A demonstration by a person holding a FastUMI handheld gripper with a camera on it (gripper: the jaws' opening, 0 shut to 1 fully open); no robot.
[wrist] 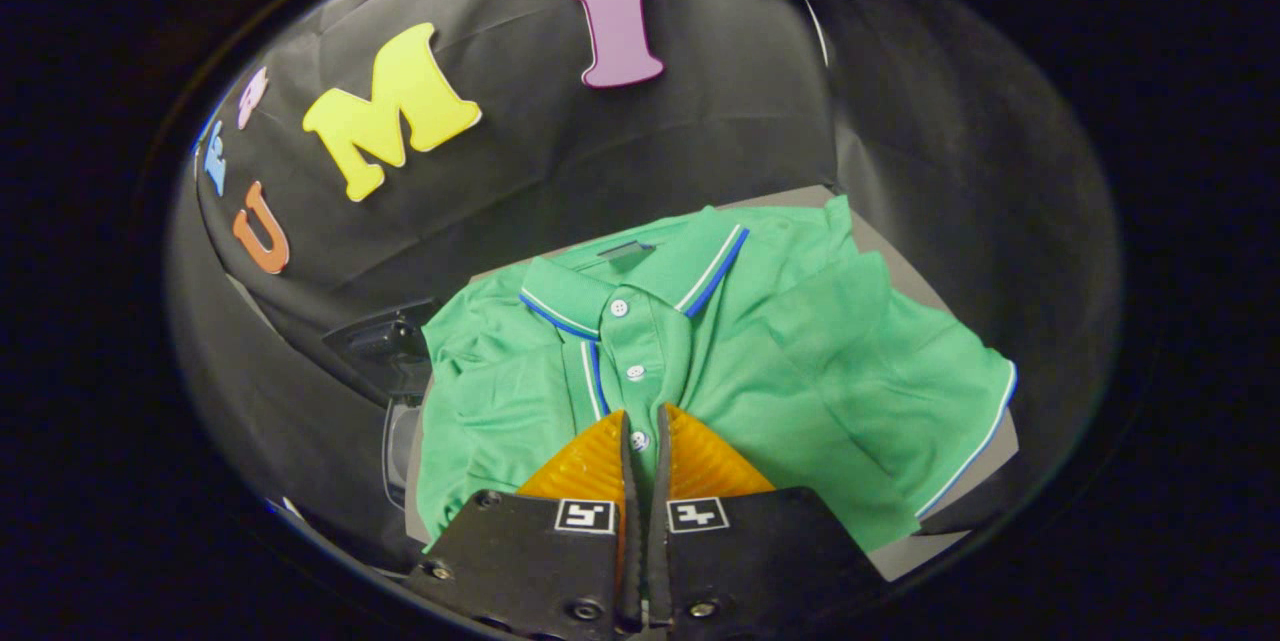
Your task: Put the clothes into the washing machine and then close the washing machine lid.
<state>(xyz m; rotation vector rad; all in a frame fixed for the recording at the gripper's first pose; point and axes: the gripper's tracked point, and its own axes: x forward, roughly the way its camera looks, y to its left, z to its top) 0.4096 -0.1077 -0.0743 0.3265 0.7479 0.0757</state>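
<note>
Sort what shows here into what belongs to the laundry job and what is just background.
Part of the job:
- green polo shirt, lying spread on a grey surface
- gripper, fingers nearly closed, pinching the shirt's button placket between them

Just there:
- grey surface under the shirt
- dark object beside the shirt's sleeve, too dim to identify
</note>
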